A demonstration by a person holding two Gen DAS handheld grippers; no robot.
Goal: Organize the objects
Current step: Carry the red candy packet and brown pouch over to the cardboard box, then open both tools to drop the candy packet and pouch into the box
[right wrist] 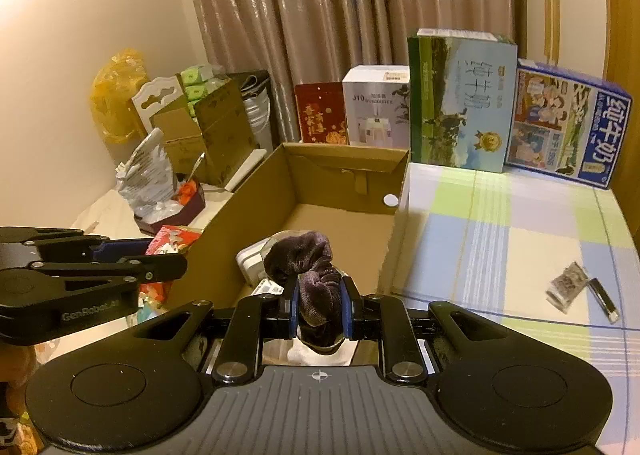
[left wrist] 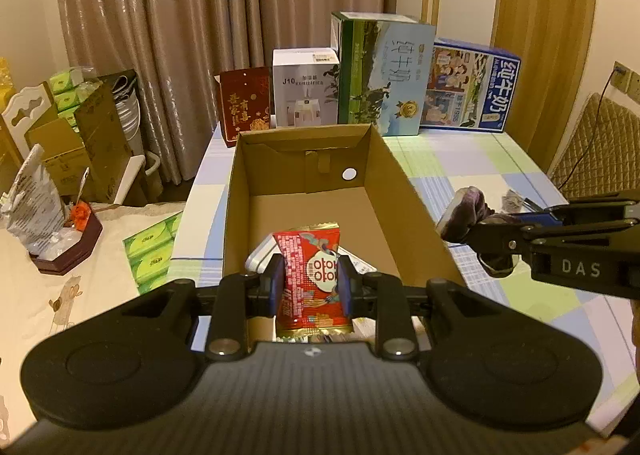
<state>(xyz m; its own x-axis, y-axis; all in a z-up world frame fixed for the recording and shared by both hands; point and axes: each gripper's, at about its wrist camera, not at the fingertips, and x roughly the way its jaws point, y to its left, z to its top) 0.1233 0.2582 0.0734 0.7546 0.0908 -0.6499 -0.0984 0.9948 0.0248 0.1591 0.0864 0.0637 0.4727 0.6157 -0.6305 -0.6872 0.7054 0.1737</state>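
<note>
An open cardboard box (left wrist: 404, 191) stands on the checked tablecloth; it also shows in the right wrist view (right wrist: 256, 199). My left gripper (left wrist: 310, 283) is shut on a red snack packet (left wrist: 310, 275) held over the box's near end. My right gripper (right wrist: 319, 305) is shut on a dark purple velvet pouch (right wrist: 316, 291) above the box's near right side; from the left wrist view the pouch (left wrist: 466, 215) hangs just right of the box wall. A white item (right wrist: 252, 259) lies inside the box.
Milk cartons (left wrist: 384, 75), a white appliance box (left wrist: 306, 89) and a red box (left wrist: 244, 107) line the table's back edge. A small clear packet (right wrist: 568, 285) and a dark stick (right wrist: 604, 299) lie on the cloth at right. Clutter stands on the left (left wrist: 72, 159).
</note>
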